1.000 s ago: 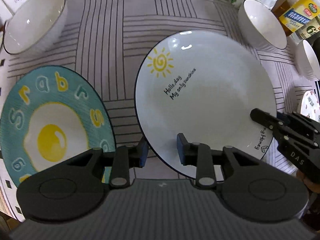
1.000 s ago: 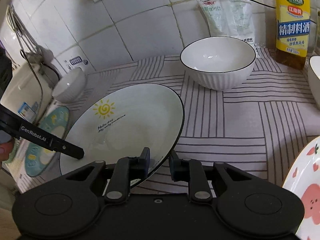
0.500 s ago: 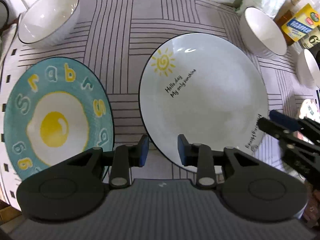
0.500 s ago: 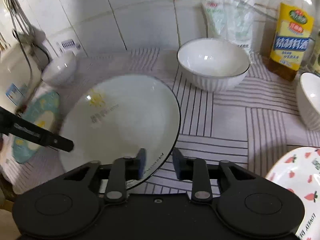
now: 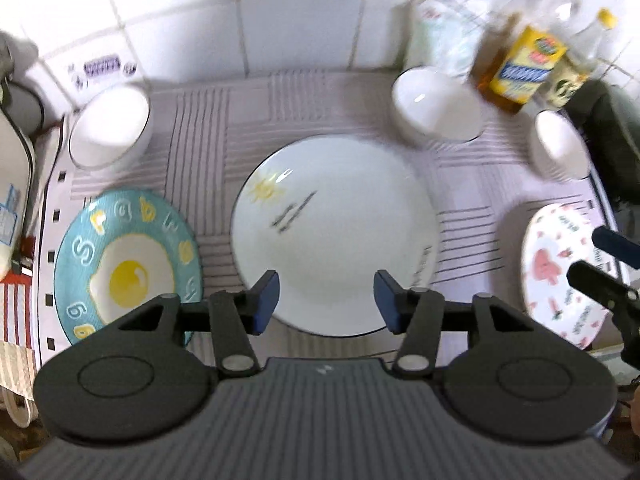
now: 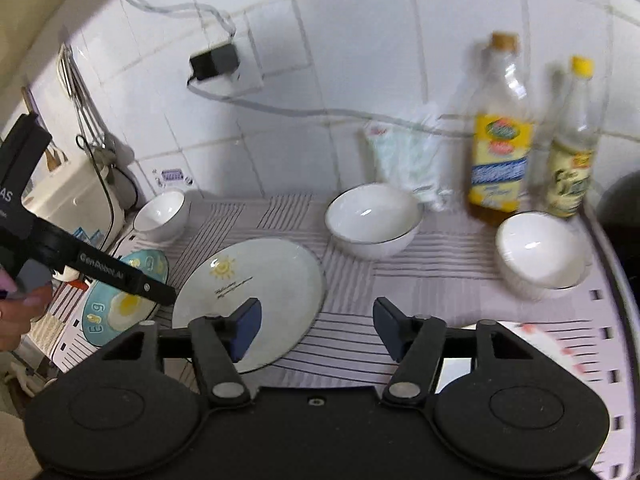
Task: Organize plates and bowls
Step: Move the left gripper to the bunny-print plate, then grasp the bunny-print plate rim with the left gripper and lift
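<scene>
A white plate with a sun drawing (image 5: 336, 232) lies flat on the striped mat, also in the right wrist view (image 6: 256, 292). A teal fried-egg plate (image 5: 128, 268) lies to its left, and a pink strawberry plate (image 5: 560, 272) to its right. Three white bowls stand behind: far left (image 5: 110, 132), middle (image 5: 436, 108), right (image 5: 560, 148). My left gripper (image 5: 326, 306) is open and empty, above the sun plate's near rim. My right gripper (image 6: 316, 330) is open and empty, just right of that plate.
Oil and vinegar bottles (image 6: 500, 148) and a plastic bag (image 6: 408, 160) stand against the tiled wall behind the bowls. A white appliance (image 6: 68, 196) sits at the far left. A dark pot (image 5: 608, 128) is at the right edge.
Both grippers opened, let go of the sun plate and pulled up and back. The plate now lies flat on the mat.
</scene>
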`<move>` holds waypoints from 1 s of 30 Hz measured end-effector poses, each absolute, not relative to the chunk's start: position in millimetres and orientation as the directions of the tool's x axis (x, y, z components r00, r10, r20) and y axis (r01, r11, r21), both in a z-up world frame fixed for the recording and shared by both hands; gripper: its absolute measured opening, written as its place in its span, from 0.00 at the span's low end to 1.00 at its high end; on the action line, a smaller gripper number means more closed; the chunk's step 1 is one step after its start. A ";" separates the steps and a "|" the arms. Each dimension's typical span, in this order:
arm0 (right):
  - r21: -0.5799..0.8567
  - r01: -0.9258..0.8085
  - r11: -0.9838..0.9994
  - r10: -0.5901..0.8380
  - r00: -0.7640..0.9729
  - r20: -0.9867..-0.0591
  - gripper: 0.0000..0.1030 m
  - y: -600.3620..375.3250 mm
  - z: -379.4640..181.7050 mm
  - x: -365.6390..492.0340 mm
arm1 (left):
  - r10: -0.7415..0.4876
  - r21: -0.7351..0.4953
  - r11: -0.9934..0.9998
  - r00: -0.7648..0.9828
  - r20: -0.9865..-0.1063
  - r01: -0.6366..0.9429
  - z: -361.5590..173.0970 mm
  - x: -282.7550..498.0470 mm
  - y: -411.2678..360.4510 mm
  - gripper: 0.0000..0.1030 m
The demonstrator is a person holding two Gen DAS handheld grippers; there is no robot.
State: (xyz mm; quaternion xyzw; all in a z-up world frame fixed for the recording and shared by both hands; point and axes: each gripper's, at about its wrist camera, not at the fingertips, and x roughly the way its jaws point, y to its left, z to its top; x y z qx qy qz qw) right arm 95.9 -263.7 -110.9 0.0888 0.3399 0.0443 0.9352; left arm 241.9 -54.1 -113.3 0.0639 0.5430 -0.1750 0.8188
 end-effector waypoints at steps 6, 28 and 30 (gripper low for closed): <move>0.053 -0.010 0.999 0.042 0.764 -0.644 0.72 -299.0 -103.6 59.0 | -0.273 -0.089 0.906 0.408 -0.871 0.415 -80.7 211.6 -95.5 0.66; 0.143 0.100 0.985 0.030 0.710 -0.704 0.88 -433.1 -204.3 24.2 | -0.282 -0.109 0.872 0.307 -0.909 0.478 -176.1 155.3 -241.0 0.83; 0.197 0.101 0.975 0.070 0.703 -0.708 0.85 -435.2 -211.5 26.4 | -0.275 -0.113 0.879 0.301 -0.913 0.463 -190.2 156.7 -242.1 0.82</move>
